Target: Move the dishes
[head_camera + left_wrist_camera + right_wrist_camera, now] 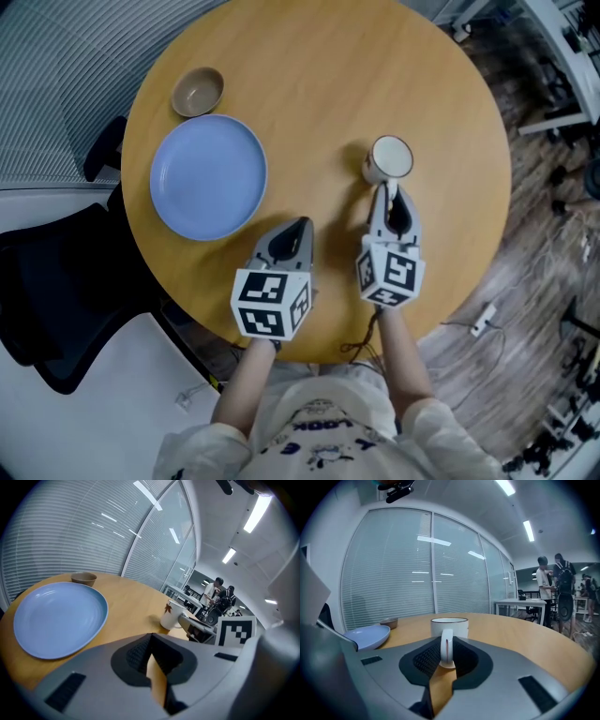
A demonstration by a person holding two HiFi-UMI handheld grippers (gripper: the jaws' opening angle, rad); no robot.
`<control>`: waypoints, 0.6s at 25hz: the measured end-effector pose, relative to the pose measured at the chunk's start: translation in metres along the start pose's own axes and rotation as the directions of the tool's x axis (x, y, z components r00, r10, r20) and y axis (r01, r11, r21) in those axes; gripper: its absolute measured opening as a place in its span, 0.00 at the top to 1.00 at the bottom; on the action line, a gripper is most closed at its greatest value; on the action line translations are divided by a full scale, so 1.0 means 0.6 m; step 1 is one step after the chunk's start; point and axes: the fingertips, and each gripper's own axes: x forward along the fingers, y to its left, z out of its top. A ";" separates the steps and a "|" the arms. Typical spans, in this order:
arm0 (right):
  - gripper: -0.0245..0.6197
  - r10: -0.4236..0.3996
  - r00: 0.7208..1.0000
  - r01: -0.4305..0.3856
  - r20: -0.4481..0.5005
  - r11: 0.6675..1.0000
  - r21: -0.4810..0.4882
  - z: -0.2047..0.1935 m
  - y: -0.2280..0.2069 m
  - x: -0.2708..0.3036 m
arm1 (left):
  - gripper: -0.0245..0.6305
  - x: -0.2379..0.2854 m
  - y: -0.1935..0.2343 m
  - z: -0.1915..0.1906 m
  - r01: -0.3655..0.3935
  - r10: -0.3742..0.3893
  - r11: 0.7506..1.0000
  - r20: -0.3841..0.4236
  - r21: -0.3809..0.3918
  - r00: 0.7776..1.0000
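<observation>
A white mug (390, 157) stands on the round wooden table (328, 75), right of centre. My right gripper (386, 190) reaches it from the near side, and its pads close on the mug's handle (446, 649). The mug body (450, 624) stands upright just beyond the jaws. My left gripper (298, 225) hovers over the table's near part, shut with nothing between its jaws (151, 644). A light blue plate (208, 176) lies to its left, with a small brown bowl (198, 91) behind it. The left gripper view shows the plate (56, 618), the bowl (84, 578) and the mug (172, 614).
A black chair (56, 281) stands at the table's left edge. Cables and a power strip (483, 319) lie on the wooden floor to the right. Window blinds run behind the table. People stand by a desk (520, 603) far off on the right.
</observation>
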 end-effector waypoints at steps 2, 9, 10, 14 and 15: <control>0.88 0.017 1.000 -0.017 0.006 1.000 -0.009 0.008 0.009 -0.008 | 0.96 -0.009 0.002 0.006 -0.011 0.011 1.000 0.018 -0.006 1.000; 0.88 0.129 0.991 -0.126 0.045 0.990 -0.063 0.052 0.078 -0.043 | 0.96 -0.060 0.017 0.024 -0.064 0.068 0.997 0.095 -0.048 0.993; 0.88 0.149 0.988 -0.146 0.049 0.987 -0.070 0.057 0.092 -0.049 | 0.96 -0.070 0.021 0.024 -0.075 0.080 0.996 0.106 -0.055 0.991; 0.88 0.251 0.967 -0.247 0.050 0.966 -0.081 0.068 0.164 -0.071 | 0.96 -0.114 0.043 0.018 -0.119 0.131 0.989 0.142 -0.088 0.981; 0.88 0.277 0.960 -0.273 0.046 0.959 -0.079 0.067 0.183 -0.078 | 0.96 -0.125 0.049 0.016 -0.132 0.145 0.987 0.149 -0.096 0.978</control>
